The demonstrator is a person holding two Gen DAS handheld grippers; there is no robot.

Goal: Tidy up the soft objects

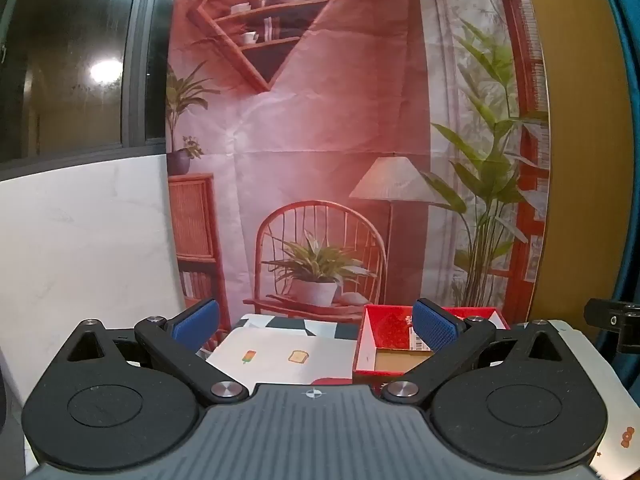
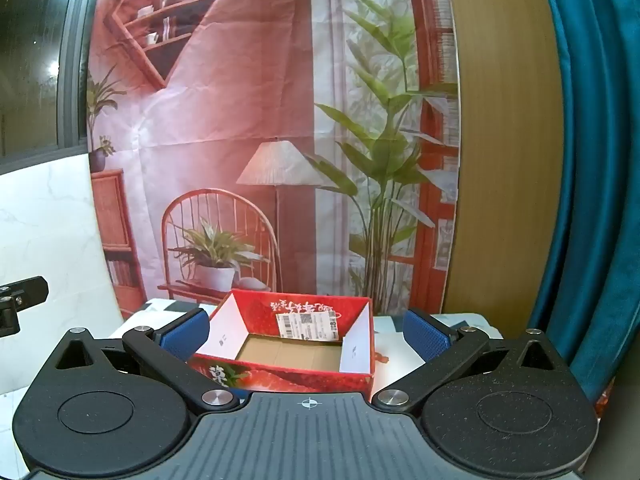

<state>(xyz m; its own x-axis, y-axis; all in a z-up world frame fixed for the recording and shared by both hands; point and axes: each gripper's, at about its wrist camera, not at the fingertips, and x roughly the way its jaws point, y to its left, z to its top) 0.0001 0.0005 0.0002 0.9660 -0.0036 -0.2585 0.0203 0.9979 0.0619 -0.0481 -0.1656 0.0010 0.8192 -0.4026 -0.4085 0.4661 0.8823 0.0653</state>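
A red cardboard box (image 2: 280,376) with a strawberry print and a shipping label stands open on the table, its brown floor bare. It also shows in the left wrist view (image 1: 384,332), to the right of centre. My right gripper (image 2: 306,332) is open and empty, held above the box's near side. My left gripper (image 1: 316,322) is open and empty, held above a white mat (image 1: 280,360) with small food pictures. A small red thing (image 1: 331,381) peeks out at the gripper body's edge; I cannot tell what it is. No soft object is clearly in view.
A printed backdrop (image 1: 320,140) of a room hangs behind the table. A white marble-look wall (image 1: 80,240) is at the left, a wooden panel (image 2: 504,160) and a teal curtain (image 2: 592,160) at the right. The other gripper's edge (image 2: 20,300) shows at far left.
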